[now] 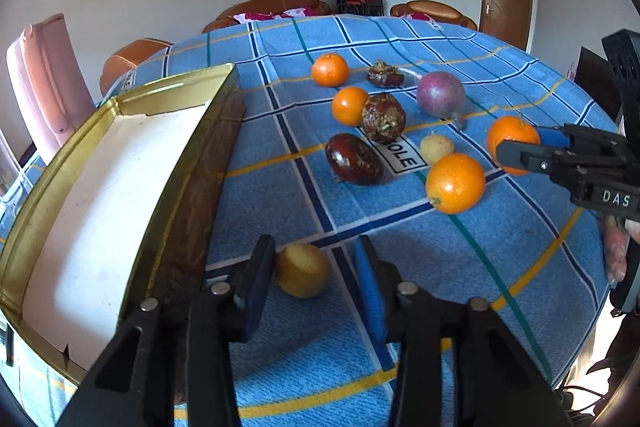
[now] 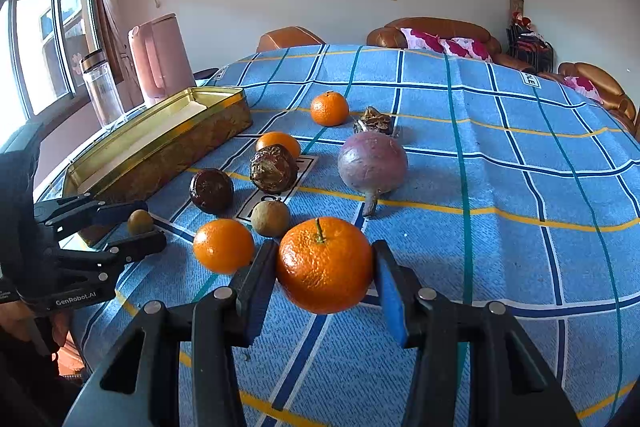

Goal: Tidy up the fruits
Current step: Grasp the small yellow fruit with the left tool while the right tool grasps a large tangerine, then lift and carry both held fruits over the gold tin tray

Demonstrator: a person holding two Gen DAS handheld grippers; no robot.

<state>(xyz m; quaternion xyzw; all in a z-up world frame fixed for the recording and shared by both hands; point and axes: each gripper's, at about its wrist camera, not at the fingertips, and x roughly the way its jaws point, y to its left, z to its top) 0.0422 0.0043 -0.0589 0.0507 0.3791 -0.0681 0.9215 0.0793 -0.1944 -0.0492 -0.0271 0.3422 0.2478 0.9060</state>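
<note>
Two hand-held grippers and one table of loose fruit:

- Table under a blue checked cloth, bearing everything below.
- Gold tin, open, long side towards the fruit, at the cloth's left edge.
- Right gripper, pads pressed on either side of a stemmed mandarin, nearest of the fruit cluster.
- Left gripper, narrowed around a small yellow-green fruit just beside the tin's near corner; it appears to pinch it.
- Purple bulb-shaped fruit, stalk pointing to the near edge, mid-cloth.
- Three loose oranges: near, middle, far.
- Three dark wrinkled fruits: touching the middle orange, behind the bulb.
- One small tan fruit between the near orange and the mandarin.
</note>
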